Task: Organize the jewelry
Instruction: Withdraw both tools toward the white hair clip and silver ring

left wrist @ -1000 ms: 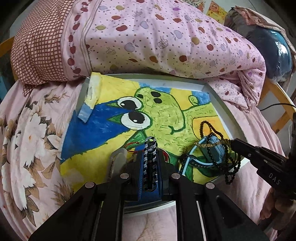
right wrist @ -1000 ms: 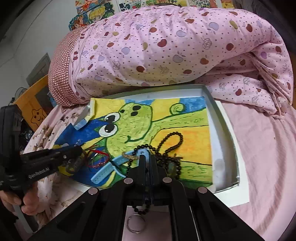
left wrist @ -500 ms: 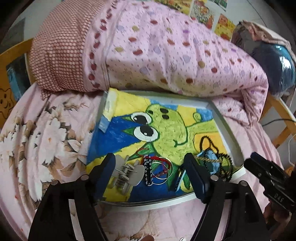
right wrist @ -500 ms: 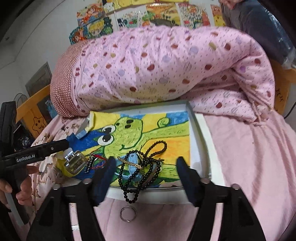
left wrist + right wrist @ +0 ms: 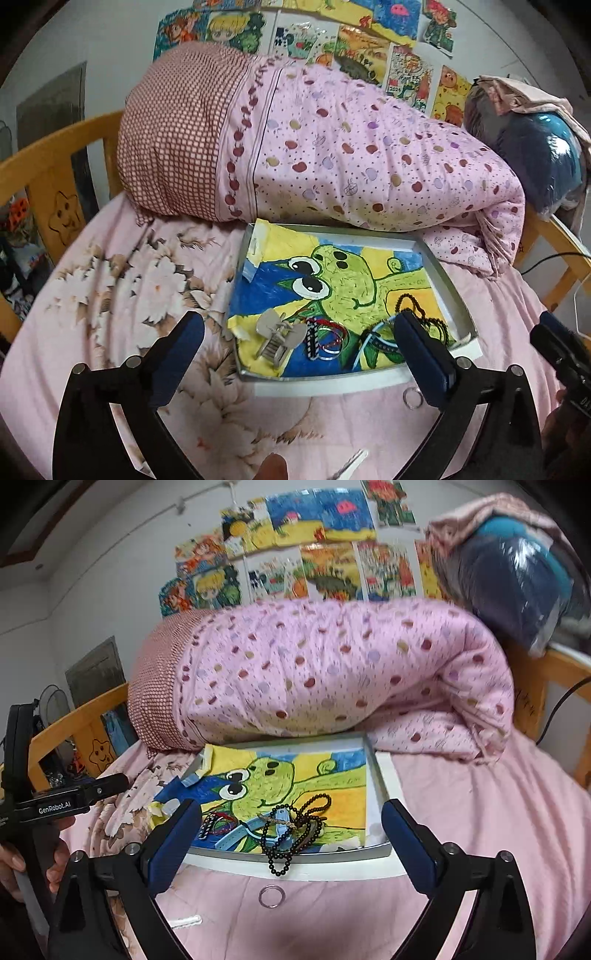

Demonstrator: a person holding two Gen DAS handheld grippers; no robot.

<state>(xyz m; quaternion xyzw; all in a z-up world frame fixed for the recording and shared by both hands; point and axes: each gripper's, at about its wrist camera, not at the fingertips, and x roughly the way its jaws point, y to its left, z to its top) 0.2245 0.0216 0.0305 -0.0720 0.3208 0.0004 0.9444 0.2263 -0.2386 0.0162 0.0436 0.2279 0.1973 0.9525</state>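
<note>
The jewelry is gathered in a shallow white tray point(image 5: 448, 295) lined with a frog drawing, set on the bed point(image 5: 122, 280): a silver hair claw point(image 5: 277, 338) and striped bracelets point(image 5: 319, 338) lie at the near left, a black bead necklace point(image 5: 291, 823) tangled over a blue strap at the near right. One bead loop is draped over the tray's near rim, and a loose ring point(image 5: 271, 896) is left outside on the sheet.

The hanging loop could be dragged out if it is snagged by a finger on the next reach (the soft mattress would also let the tray tip under pressure), and the ring could be lost in a fold.

The left gripper point(image 5: 303, 354) and right gripper point(image 5: 291, 843) are both spread wide and empty. A second ago each was pressed together over the pieces in the tray; the jaws have just been opening, nothing is left between them, and both views are now drawn back and raised.
</note>
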